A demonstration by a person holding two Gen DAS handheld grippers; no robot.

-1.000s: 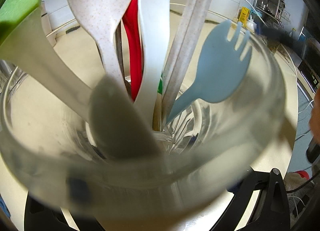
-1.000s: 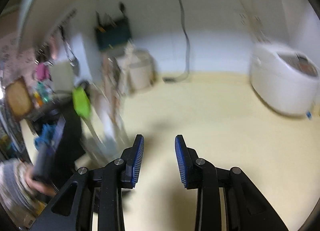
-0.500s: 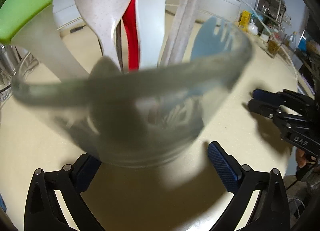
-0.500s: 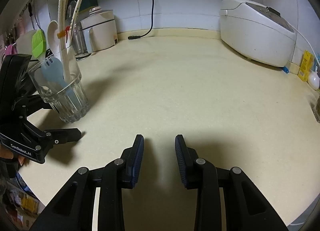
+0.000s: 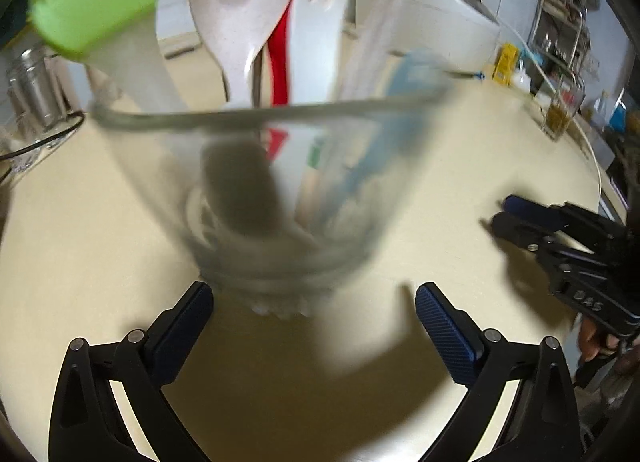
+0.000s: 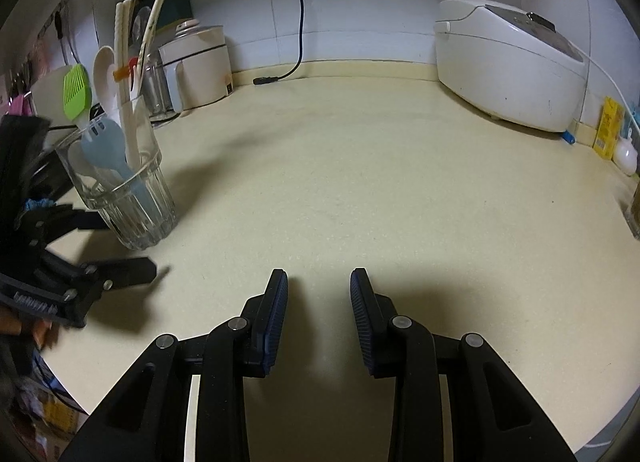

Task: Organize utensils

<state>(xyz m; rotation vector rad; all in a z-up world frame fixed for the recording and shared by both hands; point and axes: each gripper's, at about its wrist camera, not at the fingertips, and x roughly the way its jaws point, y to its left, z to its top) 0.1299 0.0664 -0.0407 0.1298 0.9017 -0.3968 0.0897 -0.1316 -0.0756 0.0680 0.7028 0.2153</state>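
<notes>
A clear ribbed glass [image 6: 132, 198] stands on the cream counter [image 6: 360, 182]. It holds a green silicone brush [image 6: 76, 92], a white spoon [image 6: 105, 74], a pale blue spork [image 6: 104, 142], speckled chopsticks with an orange band [image 6: 122, 62], and in the left wrist view a red utensil [image 5: 280, 62] and a white fork [image 5: 316, 42]. My left gripper [image 5: 314, 294] is open, its fingertips either side of the blurred glass [image 5: 280, 190] base without pressing it. My right gripper [image 6: 319, 282] is open and empty, low over the counter to the right of the glass.
A white rice cooker [image 6: 508, 70] sits at the back right, a white appliance [image 6: 200, 66] and a black cable [image 6: 296, 22] at the back. A yellow box [image 6: 608, 128] stands by the right wall. The counter's front edge runs close behind both grippers.
The left gripper has drawn back from the glass, which filled its view before and now stands in front of its open fingers. The right gripper has come down low over the counter.
</notes>
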